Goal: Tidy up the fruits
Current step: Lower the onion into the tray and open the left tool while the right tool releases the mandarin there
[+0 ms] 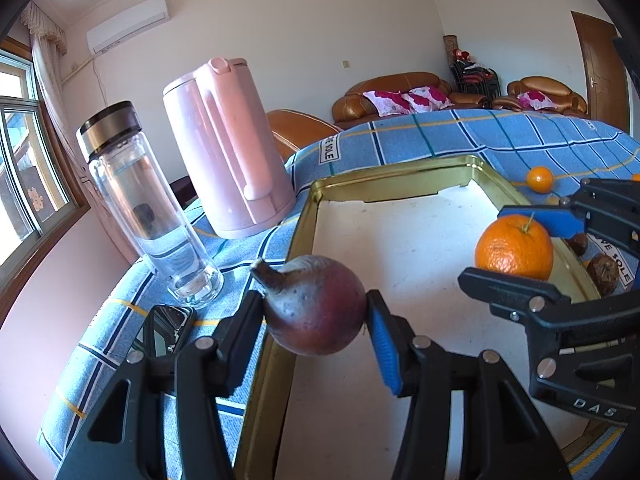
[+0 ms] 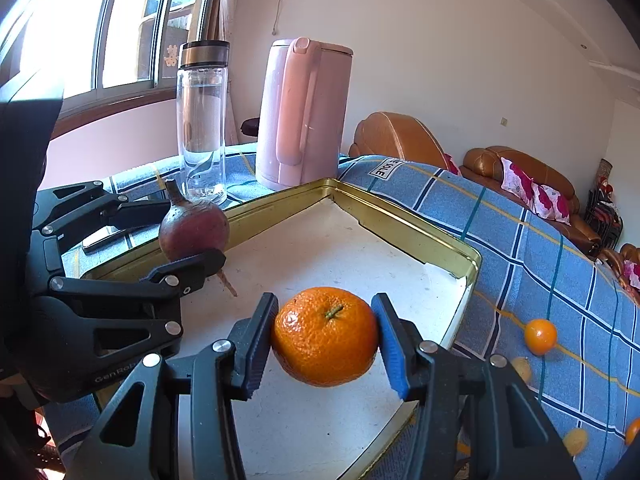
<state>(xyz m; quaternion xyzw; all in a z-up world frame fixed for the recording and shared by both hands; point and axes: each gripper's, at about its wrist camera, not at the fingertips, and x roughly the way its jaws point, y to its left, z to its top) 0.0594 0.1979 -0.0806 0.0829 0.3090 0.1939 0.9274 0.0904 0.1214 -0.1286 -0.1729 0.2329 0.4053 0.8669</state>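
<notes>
Tongs both grip: left tongs (image 1: 316, 316) clamp a firm, heavy beet (image 1: 314, 304) across its middle; right tongs (image 2: 326, 338) pinch a soft-skinned orange (image 2: 325, 336), best squeezed gently.

Home living room, I'm at a cloth-covered table.

Brown leather sofas (image 1: 400, 88) with floral pillows (image 1: 404, 101) along the far wall, another armchair (image 2: 394, 136) right behind my table. Split air conditioner (image 1: 127, 24) high on the wall, curtain (image 1: 48, 60) beside a sliding window (image 2: 132, 20), wooden door (image 1: 598, 68) to the right. Blue checked cloth (image 1: 500, 132) over the table; on it a pink electric kettle (image 1: 228, 152), a glass water bottle (image 1: 148, 208), a phone (image 1: 166, 330) and a gold tin tray (image 1: 400, 178). All household gear, daylight from outside.
</notes>
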